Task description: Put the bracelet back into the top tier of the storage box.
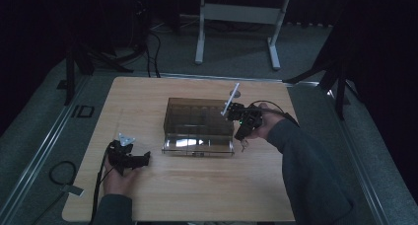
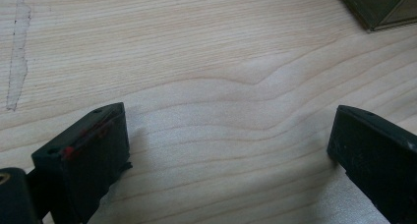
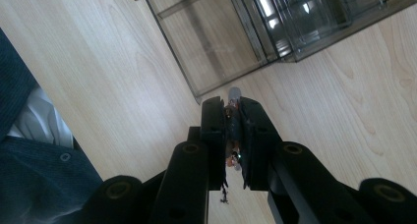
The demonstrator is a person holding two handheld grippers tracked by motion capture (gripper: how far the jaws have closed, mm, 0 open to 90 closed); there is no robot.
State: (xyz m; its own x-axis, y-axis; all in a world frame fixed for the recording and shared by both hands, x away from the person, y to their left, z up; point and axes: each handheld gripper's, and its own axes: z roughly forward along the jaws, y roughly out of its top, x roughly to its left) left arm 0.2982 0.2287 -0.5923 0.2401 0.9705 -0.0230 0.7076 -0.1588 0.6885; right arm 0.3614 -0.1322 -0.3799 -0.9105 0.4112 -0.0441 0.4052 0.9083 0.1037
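Tabletop [image 1: 197, 185] of pale wood carries a smoky clear plastic organiser box [image 1: 199, 117] near its middle, with its shallow drawer [image 1: 197, 145] pulled out toward you. Your right hand-held gripper [image 1: 241, 133] hangs just beside the right front corner of that drawer, jaws pointing down and clamped together on a small slim object [image 3: 233, 130] (too thin and dark to name; a pale rounded tip pokes out past the jaws and a little bit dangles beneath them). In the right gripper view [image 3: 232, 108] the object sits upright between the two black pads, above bare wood right next to the drawer's corner, and whether it touches the surface you cannot tell. Your left hand-held gripper [image 1: 143, 159] rests low at the front left of the tabletop, well apart from the box, its jaws spread wide with nothing but wood grain between them [image 2: 226, 135]. A corner of the box shows at the top right of the left gripper view.
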